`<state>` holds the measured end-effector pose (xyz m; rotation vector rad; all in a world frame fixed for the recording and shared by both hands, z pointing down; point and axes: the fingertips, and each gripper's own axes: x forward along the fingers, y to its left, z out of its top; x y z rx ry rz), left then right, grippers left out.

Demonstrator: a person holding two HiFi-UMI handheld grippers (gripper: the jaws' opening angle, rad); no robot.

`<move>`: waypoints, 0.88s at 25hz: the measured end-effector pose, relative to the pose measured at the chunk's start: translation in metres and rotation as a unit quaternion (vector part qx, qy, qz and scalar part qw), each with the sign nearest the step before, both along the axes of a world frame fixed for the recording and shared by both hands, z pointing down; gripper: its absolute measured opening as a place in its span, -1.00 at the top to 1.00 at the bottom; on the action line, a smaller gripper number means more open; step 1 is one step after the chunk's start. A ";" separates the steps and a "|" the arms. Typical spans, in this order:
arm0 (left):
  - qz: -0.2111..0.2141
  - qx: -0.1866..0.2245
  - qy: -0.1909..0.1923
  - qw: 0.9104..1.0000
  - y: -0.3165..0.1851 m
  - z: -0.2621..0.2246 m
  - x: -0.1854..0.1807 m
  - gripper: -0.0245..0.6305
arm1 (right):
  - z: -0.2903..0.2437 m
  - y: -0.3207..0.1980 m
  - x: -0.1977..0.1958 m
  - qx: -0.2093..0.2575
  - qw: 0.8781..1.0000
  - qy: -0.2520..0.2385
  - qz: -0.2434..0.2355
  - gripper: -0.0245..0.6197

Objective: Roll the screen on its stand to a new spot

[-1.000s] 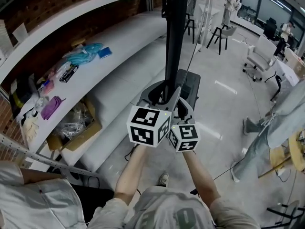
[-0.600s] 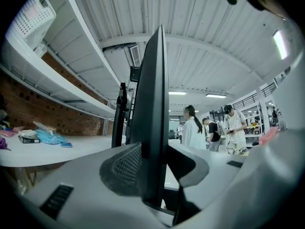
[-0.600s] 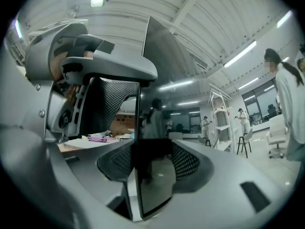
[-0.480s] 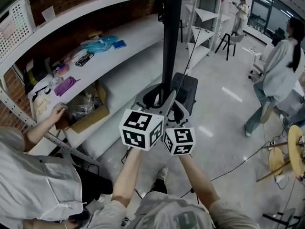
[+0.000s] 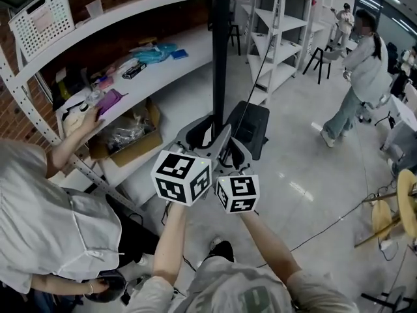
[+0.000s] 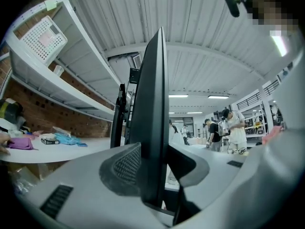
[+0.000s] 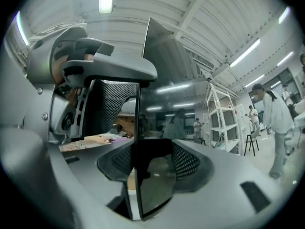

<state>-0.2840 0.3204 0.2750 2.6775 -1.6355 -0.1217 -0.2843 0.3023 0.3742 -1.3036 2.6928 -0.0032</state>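
Standing edge-on at 12 o'clock ahead of the person, long axis upright, the screen (image 5: 219, 57) is clamped along its near edge by the left gripper (image 5: 216, 137) and, just beside it at 4 o'clock, the right gripper (image 5: 236, 155).

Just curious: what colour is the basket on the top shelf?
The basket is white, clearest in the head view.

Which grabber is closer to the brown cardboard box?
Left. The left gripper clamps the screen on the side toward the cardboard box; the right gripper clamps beside it, farther from the box.
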 end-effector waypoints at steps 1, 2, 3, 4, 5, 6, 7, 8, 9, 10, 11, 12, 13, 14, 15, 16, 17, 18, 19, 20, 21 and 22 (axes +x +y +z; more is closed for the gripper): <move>-0.001 0.000 0.000 1.000 0.006 0.000 -0.005 0.39 | 0.000 0.006 -0.005 0.000 1.000 0.001 -0.002 0.24; 0.000 -0.001 -0.001 1.000 0.012 -0.001 -0.009 0.39 | -0.001 0.012 -0.009 -0.001 1.000 0.001 -0.004 0.24; 0.001 -0.002 -0.003 1.000 0.018 -0.001 -0.013 0.39 | -0.001 0.018 -0.014 -0.002 1.000 0.001 -0.006 0.24; 0.002 -0.003 -0.006 1.000 0.023 0.000 -0.017 0.39 | 0.000 0.024 -0.018 -0.002 1.000 0.001 -0.007 0.24; 0.002 -0.003 -0.007 1.000 0.028 0.000 -0.021 0.39 | 0.000 0.030 -0.021 -0.002 1.000 0.001 -0.007 0.24; 0.001 -0.003 -0.008 1.000 0.033 0.000 -0.024 0.38 | 0.000 0.034 -0.024 -0.001 1.000 0.001 -0.008 0.24; 0.000 -0.003 -0.006 1.000 0.038 0.000 -0.027 0.38 | 0.000 0.039 -0.027 -0.001 1.000 0.002 -0.008 0.24; -0.002 -0.003 -0.005 1.000 0.042 0.000 -0.030 0.39 | 0.000 0.042 -0.030 -0.001 1.000 0.002 -0.008 0.24; -0.003 -0.002 -0.005 1.000 0.044 0.000 -0.032 0.39 | 0.000 0.045 -0.032 -0.002 1.000 0.003 -0.008 0.24; -0.004 -0.002 -0.007 1.000 0.046 -0.001 -0.034 0.38 | -0.002 0.046 -0.034 -0.002 1.000 0.003 -0.006 0.24; -0.004 -0.003 -0.011 1.000 0.048 -0.001 -0.036 0.39 | -0.002 0.048 -0.035 -0.002 1.000 0.003 -0.006 0.24; -0.005 -0.003 -0.011 1.000 0.050 -0.001 -0.037 0.39 | -0.002 0.050 -0.038 -0.002 1.000 0.004 -0.007 0.24; -0.006 -0.002 -0.009 1.000 0.052 -0.001 -0.040 0.39 | -0.002 0.052 -0.040 -0.002 1.000 0.004 -0.008 0.24; -0.007 -0.001 -0.007 1.000 0.055 -0.001 -0.044 0.39 | -0.002 0.055 -0.044 -0.002 1.000 0.004 -0.009 0.24; -0.008 -0.001 -0.006 1.000 0.058 -0.001 -0.047 0.39 | -0.001 0.058 -0.047 -0.003 1.000 0.004 -0.010 0.24; -0.009 -0.002 -0.006 1.000 0.061 0.000 -0.050 0.39 | -0.001 0.061 -0.050 -0.003 1.000 0.004 -0.011 0.24; -0.009 -0.003 -0.006 1.000 0.065 0.000 -0.053 0.39 | -0.001 0.065 -0.053 -0.003 1.000 0.004 -0.012 0.24; -0.009 -0.003 -0.006 1.000 0.068 -0.001 -0.055 0.39 | -0.001 0.068 -0.055 -0.004 1.000 0.004 -0.013 0.24; -0.009 -0.003 -0.006 1.000 0.071 -0.001 -0.057 0.39 | -0.002 0.071 -0.057 -0.003 1.000 0.004 -0.013 0.24; -0.009 -0.003 -0.006 1.000 0.074 -0.002 -0.059 0.39 | -0.002 0.074 -0.059 -0.003 1.000 0.004 -0.013 0.24; -0.009 -0.003 -0.005 1.000 0.077 -0.002 -0.061 0.39 | -0.003 0.077 -0.061 -0.003 1.000 0.004 -0.013 0.24; -0.009 -0.003 -0.005 1.000 0.080 -0.002 -0.064 0.39 | -0.003 0.081 -0.064 -0.003 1.000 0.003 -0.014 0.24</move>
